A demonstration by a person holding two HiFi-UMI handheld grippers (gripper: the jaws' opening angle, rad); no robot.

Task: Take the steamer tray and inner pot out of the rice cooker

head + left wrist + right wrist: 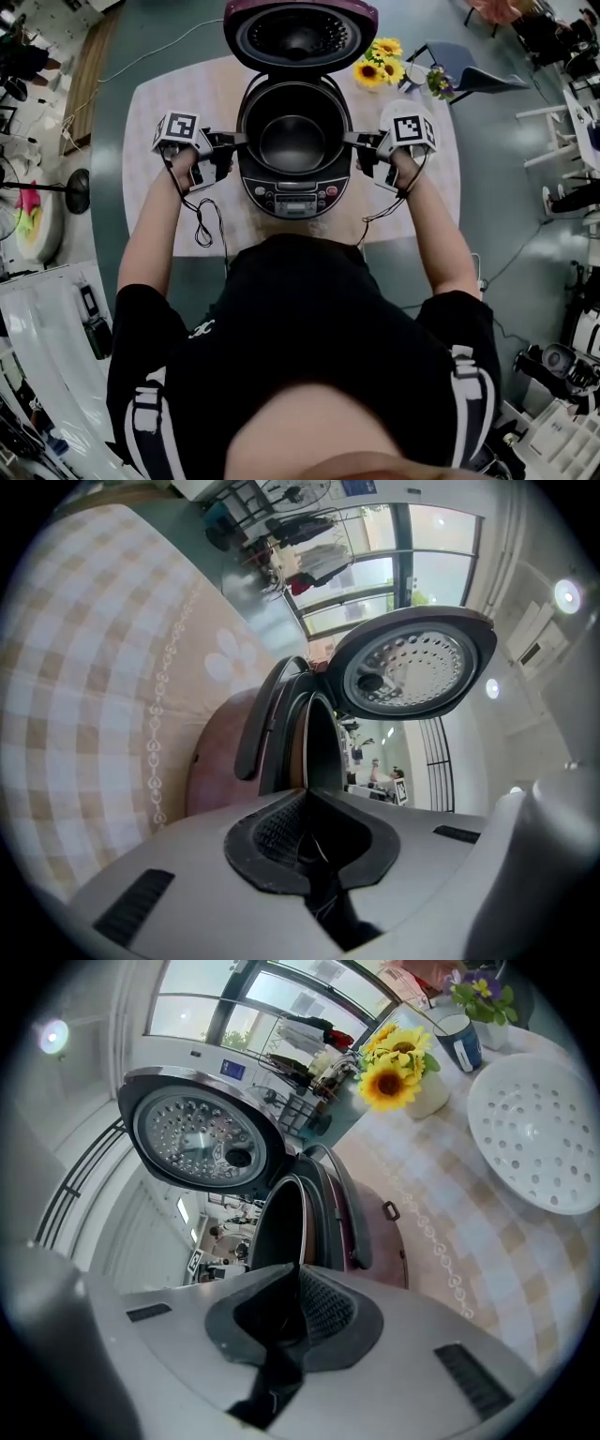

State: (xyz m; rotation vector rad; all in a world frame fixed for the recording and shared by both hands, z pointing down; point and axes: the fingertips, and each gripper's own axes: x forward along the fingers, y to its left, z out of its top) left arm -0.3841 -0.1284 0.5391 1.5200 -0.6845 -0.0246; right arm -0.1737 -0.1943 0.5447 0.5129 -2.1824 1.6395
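with the left tongs pinched shut on the left rim of the inner pot, and with the right tongs pinched shut on its right rim, pads tight on the thin metal edge. seated deep in the rice cooker on the checked worktop. to the cooker's right, flat on the cloth: the white perforated steamer tray, already out. behind the pot, hinged lid standing open. further back, sunflowers and a blue mug.
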